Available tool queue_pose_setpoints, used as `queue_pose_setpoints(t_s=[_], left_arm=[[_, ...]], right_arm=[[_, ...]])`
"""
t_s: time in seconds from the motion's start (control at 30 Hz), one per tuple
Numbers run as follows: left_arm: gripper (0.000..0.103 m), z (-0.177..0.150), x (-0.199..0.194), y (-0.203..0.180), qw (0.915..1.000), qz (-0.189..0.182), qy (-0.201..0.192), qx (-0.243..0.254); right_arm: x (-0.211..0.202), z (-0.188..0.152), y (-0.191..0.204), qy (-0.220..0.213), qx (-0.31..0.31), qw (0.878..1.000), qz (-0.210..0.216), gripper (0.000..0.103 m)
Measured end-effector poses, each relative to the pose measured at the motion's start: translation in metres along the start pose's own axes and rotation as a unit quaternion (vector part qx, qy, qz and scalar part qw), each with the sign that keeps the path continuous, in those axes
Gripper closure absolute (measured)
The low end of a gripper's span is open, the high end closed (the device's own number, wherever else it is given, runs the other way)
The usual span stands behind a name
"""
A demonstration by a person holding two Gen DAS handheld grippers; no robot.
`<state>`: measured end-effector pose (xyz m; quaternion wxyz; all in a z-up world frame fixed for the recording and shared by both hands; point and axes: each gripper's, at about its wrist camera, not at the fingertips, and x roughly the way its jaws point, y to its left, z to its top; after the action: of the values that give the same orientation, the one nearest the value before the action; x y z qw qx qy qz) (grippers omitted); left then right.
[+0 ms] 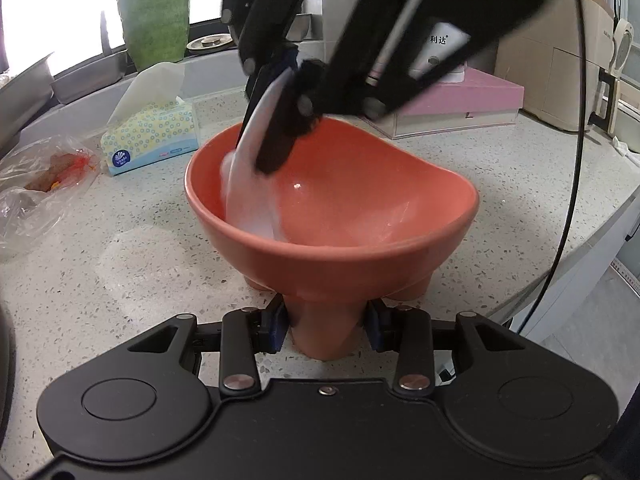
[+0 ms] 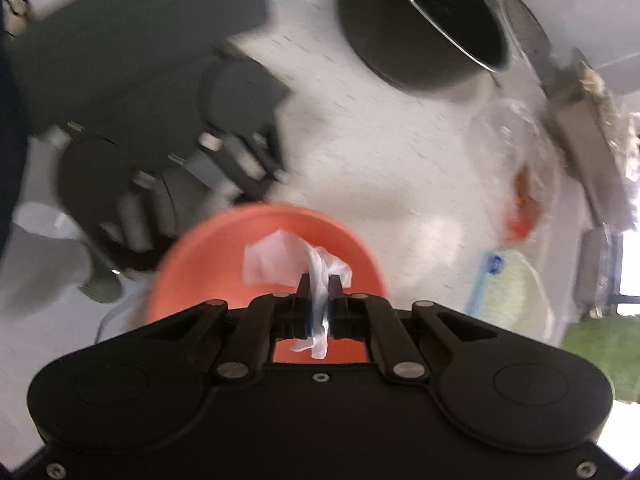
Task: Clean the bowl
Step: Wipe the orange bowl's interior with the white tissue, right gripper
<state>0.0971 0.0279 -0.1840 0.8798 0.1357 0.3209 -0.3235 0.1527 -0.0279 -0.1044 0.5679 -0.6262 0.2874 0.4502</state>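
Bowl (image 1: 332,208), coral and footed, stands mid-counter in the left wrist view, its near leg clamped between the left gripper (image 1: 326,330) pads, apparently to steady it against the wiping. From the far side the right gripper (image 1: 276,136) reaches down inside, pressing a white tissue (image 1: 248,196) against the left inner wall. A tissue pack (image 1: 150,140) lies far left, handy for refills; a plastic bag (image 1: 44,184) holds orange scraps.

Right wrist view, blurred: the right gripper (image 2: 320,284) is closed on the tissue (image 2: 280,260), which fans over the bowl (image 2: 208,264) floor. Nothing else shows inside. A dark pot (image 2: 424,28) sits far right.
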Motion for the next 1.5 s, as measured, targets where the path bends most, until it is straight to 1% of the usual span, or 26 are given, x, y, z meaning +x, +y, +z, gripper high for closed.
queue_pose_setpoints(t_s=[0.1, 0.17, 0.27, 0.33, 0.43, 0.53, 0.57, 0.6, 0.67, 0.73, 0.77, 0.8, 0.83, 0.97, 1.03, 1.1, 1.13, 1.17, 1.3, 1.37, 1.5], left_arm=[[0.065, 0.000, 0.000, 0.000, 1.0000, 0.001, 0.000, 0.000], [0.065, -0.001, 0.000, 0.000, 1.0000, 0.001, -0.001, 0.002], [0.065, -0.001, 0.000, 0.000, 1.0000, 0.000, -0.001, 0.002], [0.065, -0.001, 0.000, 0.000, 1.0000, 0.000, -0.002, 0.001], [0.065, -0.001, 0.000, 0.000, 1.0000, 0.001, -0.002, 0.001], [0.065, -0.001, 0.000, -0.001, 1.0000, 0.002, -0.001, 0.004], [0.065, -0.001, 0.000, -0.001, 1.0000, 0.002, -0.001, 0.004], [0.065, -0.001, -0.001, -0.002, 1.0000, 0.003, -0.001, 0.004], [0.065, -0.001, -0.001, -0.002, 1.0000, 0.003, 0.000, 0.004], [0.065, -0.001, -0.001, -0.003, 1.0000, 0.005, 0.000, 0.003], [0.065, -0.001, -0.001, -0.003, 1.0000, 0.006, 0.000, 0.002], [0.065, -0.002, -0.001, -0.003, 1.0000, 0.007, -0.001, 0.000], [0.065, -0.002, -0.001, -0.004, 1.0000, 0.007, -0.001, -0.001], [0.065, -0.002, -0.001, -0.004, 1.0000, 0.007, 0.000, -0.002], [0.065, -0.002, -0.001, -0.004, 1.0000, 0.006, 0.001, 0.000], [0.065, -0.001, -0.001, -0.004, 1.0000, 0.005, 0.001, 0.002], [0.065, -0.001, -0.001, -0.004, 1.0000, 0.006, 0.001, 0.003], [0.065, -0.002, -0.002, -0.005, 1.0000, 0.006, 0.000, 0.003], [0.065, -0.004, -0.001, -0.003, 1.0000, 0.006, -0.006, -0.003], [0.065, -0.005, -0.001, -0.003, 1.0000, 0.005, -0.007, -0.003], [0.065, -0.004, -0.003, -0.004, 1.0000, 0.004, -0.006, 0.000]], right_arm=[[0.002, -0.020, -0.007, 0.024, 0.013, 1.000, 0.004, 0.096], [0.001, -0.028, -0.004, 0.034, 0.014, 0.999, 0.013, 0.096], [-0.011, -0.042, 0.012, 0.046, -0.005, 0.998, 0.033, 0.096], [-0.018, -0.045, 0.022, 0.045, -0.018, 0.998, 0.050, 0.096], [-0.031, -0.043, 0.041, 0.034, -0.032, 0.996, 0.076, 0.096], [-0.038, -0.033, 0.054, 0.008, -0.039, 0.996, 0.085, 0.096], [-0.040, -0.028, 0.058, -0.003, -0.040, 0.995, 0.088, 0.096], [-0.043, -0.018, 0.060, -0.025, -0.033, 0.995, 0.090, 0.096], [-0.038, -0.006, 0.055, -0.042, -0.028, 0.996, 0.079, 0.096], [-0.033, 0.008, 0.049, -0.059, -0.014, 0.997, 0.049, 0.096], [-0.029, 0.011, 0.045, -0.062, -0.009, 0.997, 0.036, 0.096], [-0.024, 0.015, 0.036, -0.065, 0.004, 0.998, 0.012, 0.096], [-0.020, 0.017, 0.026, -0.065, 0.020, 0.998, -0.002, 0.096], [-0.013, 0.009, 0.003, -0.041, 0.041, 0.998, -0.026, 0.096], [-0.016, -0.007, -0.007, -0.021, 0.053, 0.998, -0.024, 0.096], [-0.022, -0.023, -0.008, -0.004, 0.046, 0.999, -0.024, 0.096], [-0.023, -0.026, -0.007, -0.002, 0.045, 0.999, -0.022, 0.096], [-0.029, -0.036, -0.004, 0.006, 0.042, 0.999, -0.014, 0.096], [-0.041, -0.062, 0.014, 0.020, 0.031, 0.999, 0.021, 0.096], [-0.043, -0.062, 0.021, 0.019, 0.028, 0.999, 0.041, 0.096], [-0.043, -0.046, 0.047, 0.005, 0.010, 0.998, 0.067, 0.096]])
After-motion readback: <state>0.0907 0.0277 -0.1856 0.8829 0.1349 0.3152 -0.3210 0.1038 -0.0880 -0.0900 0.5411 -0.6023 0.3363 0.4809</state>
